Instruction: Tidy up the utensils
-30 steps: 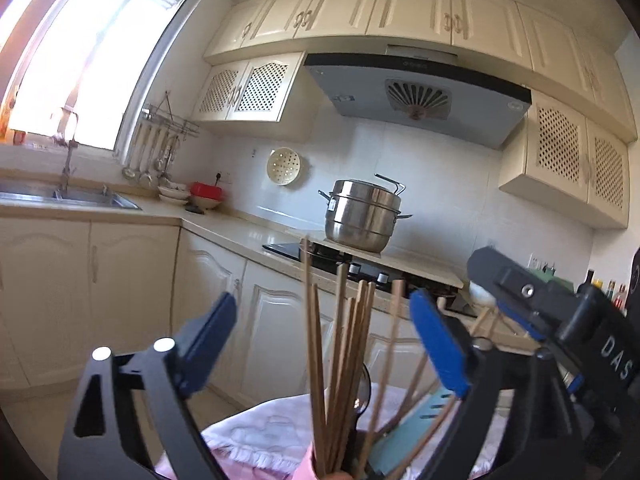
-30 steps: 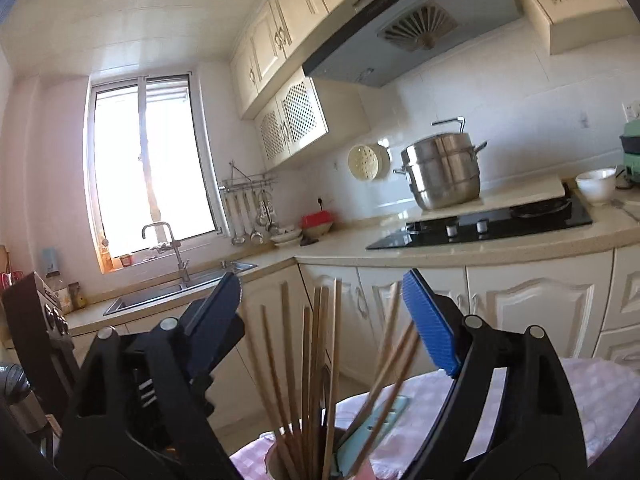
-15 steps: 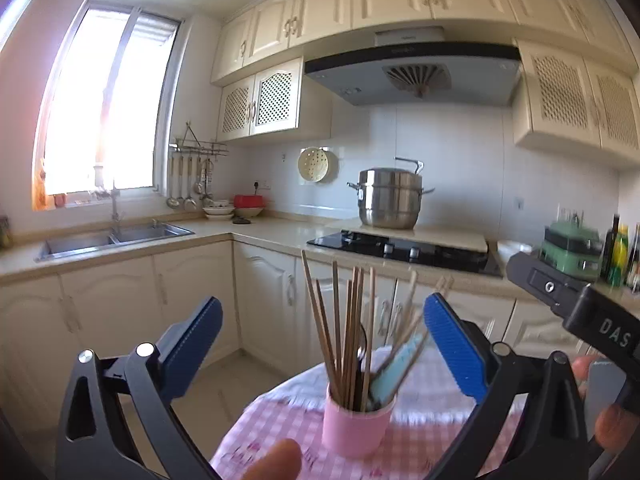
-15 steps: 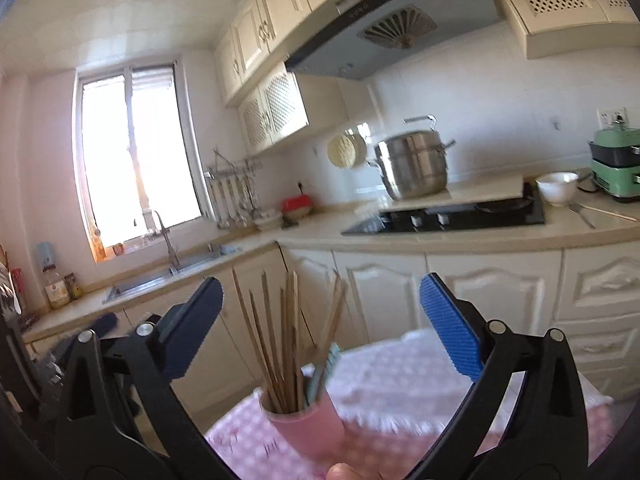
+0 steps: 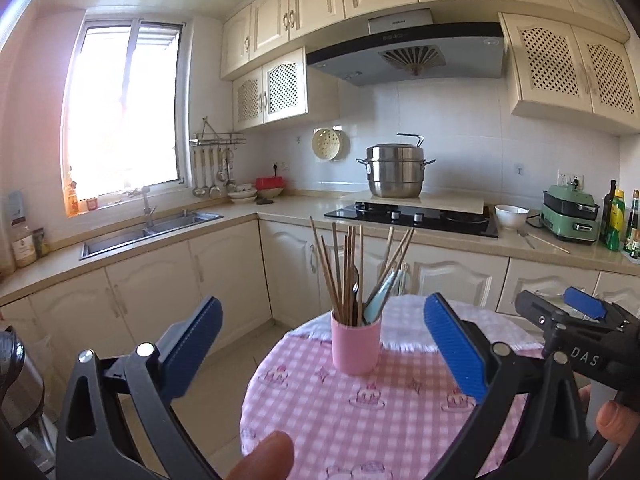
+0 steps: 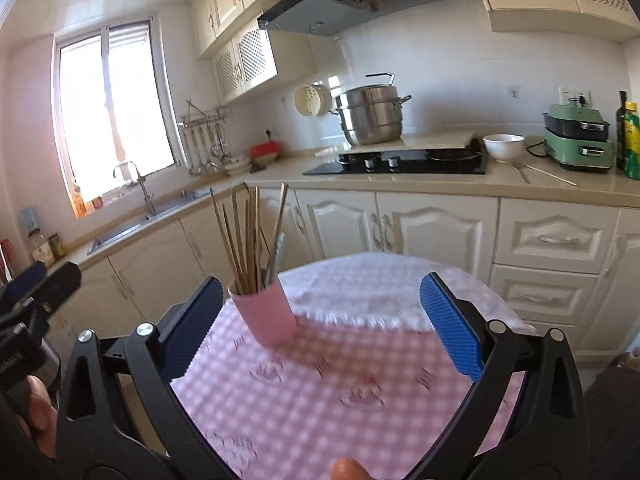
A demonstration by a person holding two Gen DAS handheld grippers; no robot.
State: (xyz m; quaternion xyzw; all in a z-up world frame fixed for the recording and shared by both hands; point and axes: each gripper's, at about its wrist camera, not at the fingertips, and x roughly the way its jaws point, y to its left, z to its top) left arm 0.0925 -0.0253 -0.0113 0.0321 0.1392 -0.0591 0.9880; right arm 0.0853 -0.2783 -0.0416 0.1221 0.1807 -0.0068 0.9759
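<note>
Pink utensil cup (image 5: 356, 344) of chopsticks (image 5: 346, 268): both grippers, left (image 5: 322, 354) and right (image 6: 322, 324), now drawn back, jaws spread empty; sorting apparently complete.

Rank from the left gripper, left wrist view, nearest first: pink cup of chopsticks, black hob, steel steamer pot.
1. Pink cup of chopsticks: on the checked table, between the left gripper's open jaws.
2. Black hob: on the counter behind.
3. Steel steamer pot: behind the hob, by the wall.

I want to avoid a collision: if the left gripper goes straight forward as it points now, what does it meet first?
Most likely the pink cup of chopsticks, standing almost centred between the open left gripper jaws on the checked tablecloth. Nothing shows before it, though depth is uncertain.
</note>
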